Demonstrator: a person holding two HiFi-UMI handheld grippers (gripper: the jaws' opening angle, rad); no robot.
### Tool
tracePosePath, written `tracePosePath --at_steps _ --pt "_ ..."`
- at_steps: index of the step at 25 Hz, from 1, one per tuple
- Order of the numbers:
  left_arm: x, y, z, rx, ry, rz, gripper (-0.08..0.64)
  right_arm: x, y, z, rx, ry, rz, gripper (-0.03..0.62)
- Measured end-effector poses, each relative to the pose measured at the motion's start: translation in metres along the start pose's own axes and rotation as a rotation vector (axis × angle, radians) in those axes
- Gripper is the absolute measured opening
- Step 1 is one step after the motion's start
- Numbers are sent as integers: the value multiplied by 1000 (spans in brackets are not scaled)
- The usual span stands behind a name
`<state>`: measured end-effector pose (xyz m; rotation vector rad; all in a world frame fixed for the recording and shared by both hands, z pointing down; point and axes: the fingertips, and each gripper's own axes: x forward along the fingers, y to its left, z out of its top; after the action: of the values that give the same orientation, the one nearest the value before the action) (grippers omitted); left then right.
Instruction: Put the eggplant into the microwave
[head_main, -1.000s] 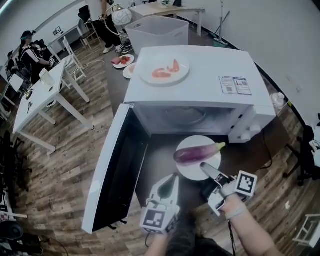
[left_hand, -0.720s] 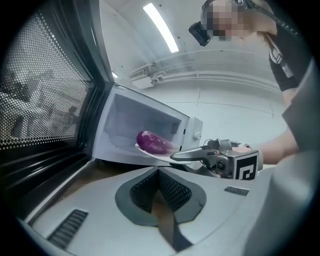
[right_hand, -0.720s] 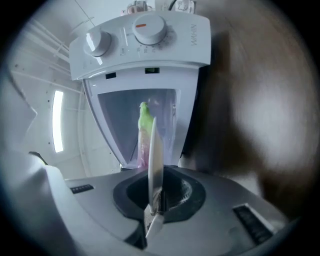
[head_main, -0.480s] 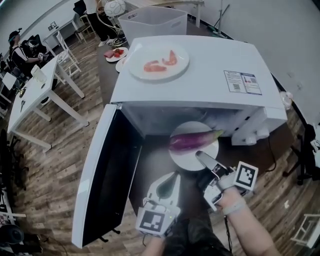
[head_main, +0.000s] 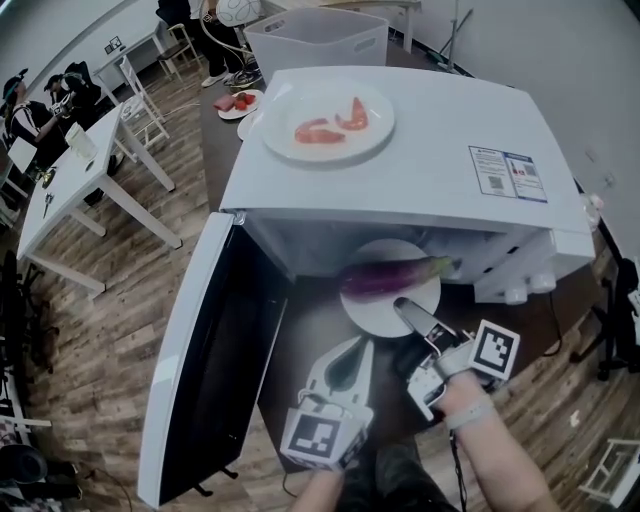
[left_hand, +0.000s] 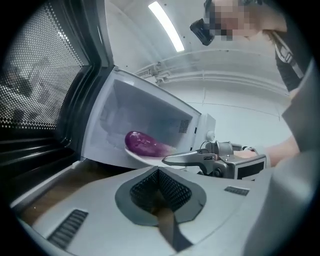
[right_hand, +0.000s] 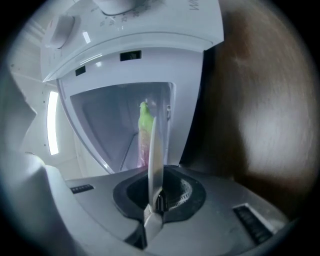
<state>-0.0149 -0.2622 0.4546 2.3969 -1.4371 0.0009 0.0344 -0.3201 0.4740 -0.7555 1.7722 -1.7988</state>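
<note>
Eggplant (head_main: 388, 277) lies lengthwise on a white plate (head_main: 378, 318) at the mouth of the open microwave (head_main: 440, 150), green stem end toward the control-panel side. The far part of the plate sits under the top edge of the cavity; judged partway across the threshold, not yet set down inside.

Right gripper (head_main: 405, 307): jaws clamped on the near rim of the plate, which shows edge-on between them in the right gripper view. It carries the plate and does not touch the eggplant.

Left gripper (head_main: 358, 348): jaws together with nothing between them, held low in front of the microwave, just beside the right gripper and clear of the plate.

Microwave door (head_main: 190, 370) is swung fully out to the left. A second plate with red food pieces (head_main: 328, 125) stands on top of the microwave, not involved.

Handling assessment:
- Skin appears glossy and smooth, body rounded; likely to roll or slide if the plate tilts.
- Flesh judged firm but easily bruised; moderate weight, set beyond the grip point, so the load levers on the single rim hold.
- Plate looks rigid and breakable; a knock on the cavity edge is the main risk.
- Preferred hold: the plate rim as now, kept level. If taken directly, grip across the thick middle, not the tapered stem end
</note>
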Motion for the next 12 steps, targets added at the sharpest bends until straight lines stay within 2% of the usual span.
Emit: tracePosePath --at_steps 5,12 --pt "8 -3 -3 -3 10 -29 0 7 -2 4 0 -3 4 18" --pt "19 0 2 -11 -4 -29 0 14 -1 11 15 -24 8 18"
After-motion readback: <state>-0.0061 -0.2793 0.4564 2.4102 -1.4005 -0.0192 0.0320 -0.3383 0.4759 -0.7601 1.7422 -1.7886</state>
